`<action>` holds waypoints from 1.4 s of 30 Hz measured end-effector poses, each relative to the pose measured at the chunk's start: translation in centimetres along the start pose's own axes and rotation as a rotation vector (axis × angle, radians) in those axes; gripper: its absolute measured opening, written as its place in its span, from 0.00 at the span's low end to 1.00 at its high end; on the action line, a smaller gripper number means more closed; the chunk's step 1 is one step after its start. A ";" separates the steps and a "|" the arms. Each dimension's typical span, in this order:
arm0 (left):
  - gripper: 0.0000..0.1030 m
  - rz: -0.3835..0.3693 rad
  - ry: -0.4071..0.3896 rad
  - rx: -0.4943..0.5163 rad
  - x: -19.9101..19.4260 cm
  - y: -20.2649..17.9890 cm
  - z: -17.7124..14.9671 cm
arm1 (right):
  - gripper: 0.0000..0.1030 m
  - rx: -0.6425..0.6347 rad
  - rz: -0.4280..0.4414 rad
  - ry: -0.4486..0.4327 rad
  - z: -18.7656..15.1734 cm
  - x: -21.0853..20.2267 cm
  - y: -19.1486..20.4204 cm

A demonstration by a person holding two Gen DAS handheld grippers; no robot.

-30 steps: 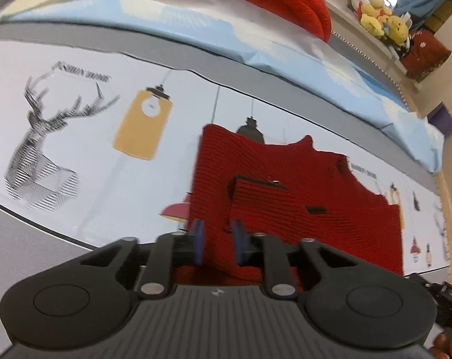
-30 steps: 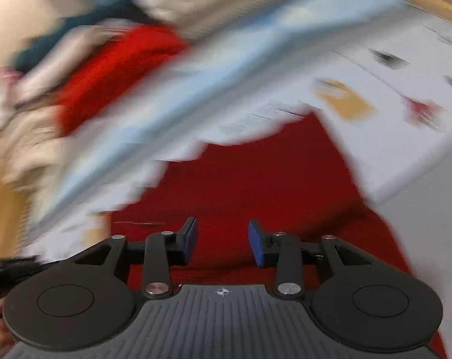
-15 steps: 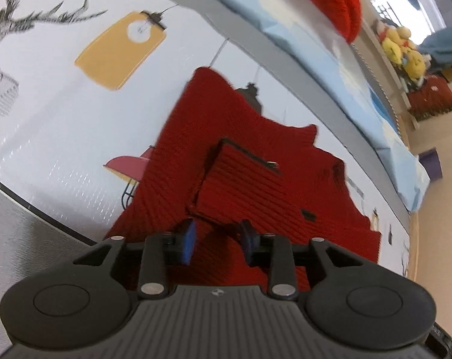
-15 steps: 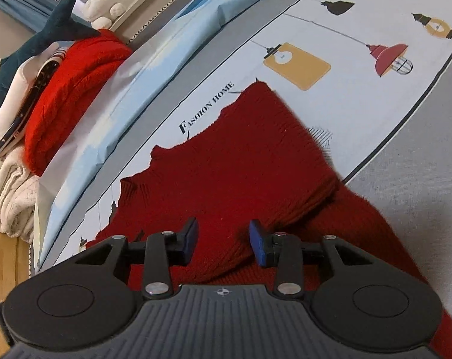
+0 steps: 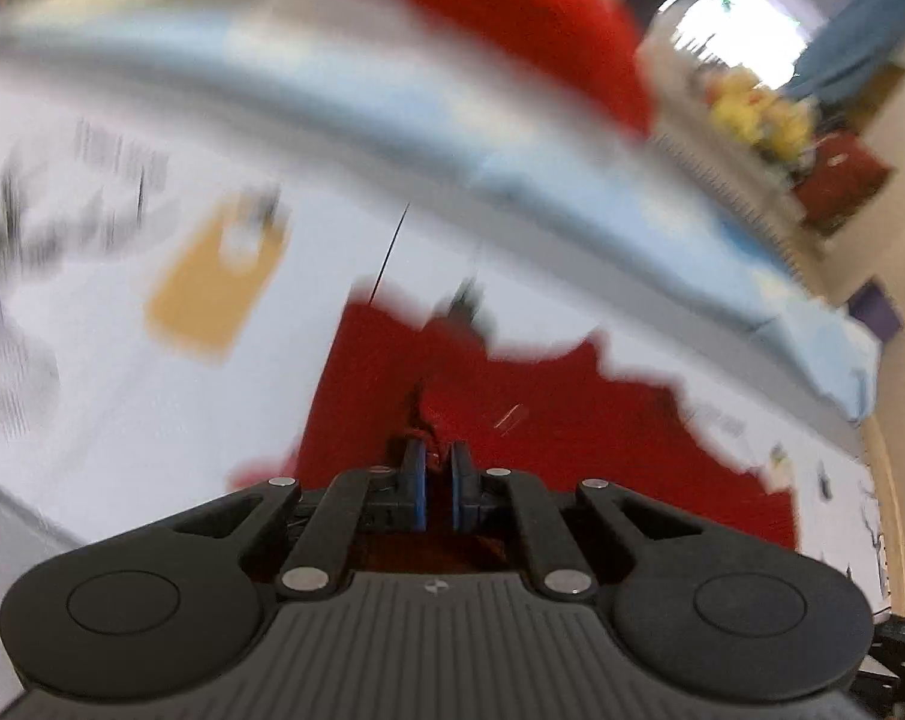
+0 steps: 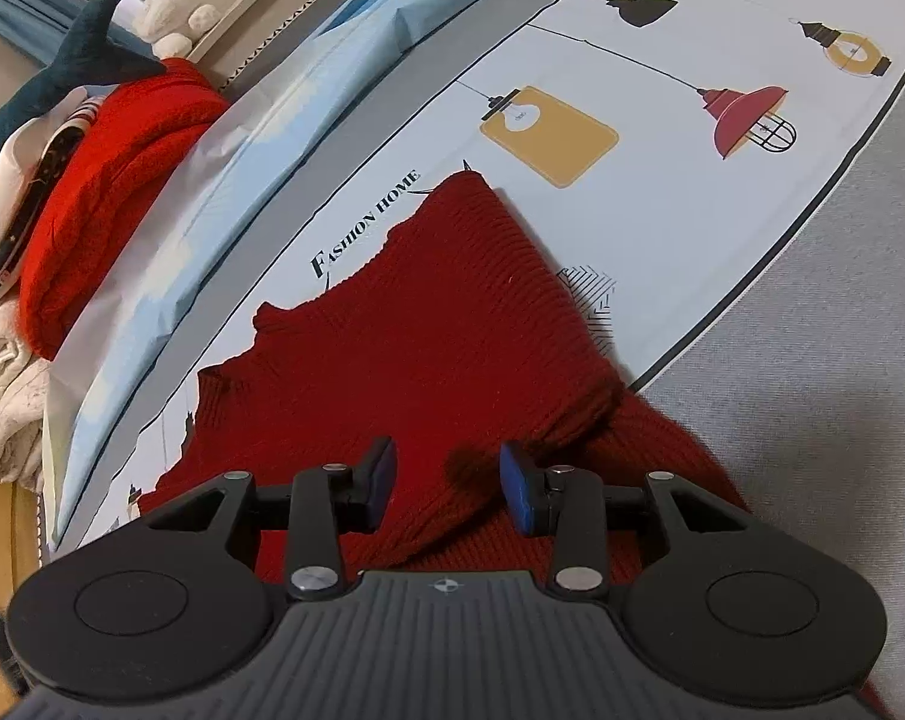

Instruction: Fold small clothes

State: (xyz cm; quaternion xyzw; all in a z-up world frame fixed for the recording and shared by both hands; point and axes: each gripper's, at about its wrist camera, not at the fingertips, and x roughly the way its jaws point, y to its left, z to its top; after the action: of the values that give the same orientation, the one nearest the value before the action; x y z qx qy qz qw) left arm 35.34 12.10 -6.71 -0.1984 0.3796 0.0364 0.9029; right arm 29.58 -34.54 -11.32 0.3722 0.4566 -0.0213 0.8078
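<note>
A dark red knitted sweater [image 6: 428, 324] lies partly folded on a printed bed sheet [image 6: 662, 60]. It also shows, blurred, in the left wrist view [image 5: 542, 420]. My left gripper [image 5: 437, 468] is shut on a pinch of the sweater's red fabric, which shows between the blue pads. My right gripper [image 6: 446, 474] is open, its blue pads apart just above the sweater's near folded edge, holding nothing.
A bright red knit [image 6: 110, 180] lies on a stack of white folded linens [image 6: 2, 396] at the left beside a blue plush shark [image 6: 62, 78]. A light blue pillow [image 6: 212, 180] runs along the bed. Yellow plush toys [image 5: 758, 114] sit at far right.
My left gripper has closed on the sweater's fabric and is moving fast, blurring its view. My right gripper stays open and has shifted only slightly over the sweater.
</note>
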 end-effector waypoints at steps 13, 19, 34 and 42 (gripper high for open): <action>0.09 0.018 0.048 0.055 -0.2 -0.4 0.7 | 0.39 0.139 -0.102 0.020 -0.5 2.6 -1.7; 0.09 0.083 0.210 0.047 3.4 0.6 -1.7 | 0.39 -0.022 -0.079 -0.075 -0.4 0.8 0.8; 0.09 0.149 0.220 0.110 3.0 1.2 -2.6 | 0.37 0.066 -0.090 -0.021 0.3 1.9 -1.7; 0.12 0.143 -0.030 0.332 -6.0 -1.6 -2.6 | 0.39 -0.085 -0.067 -0.162 0.7 -4.6 0.2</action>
State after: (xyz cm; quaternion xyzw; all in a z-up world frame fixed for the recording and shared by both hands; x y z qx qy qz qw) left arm 29.70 10.16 -3.64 -0.0188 0.3801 0.0403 0.9239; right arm 27.50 -36.21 -7.56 0.3189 0.4026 -0.0589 0.8560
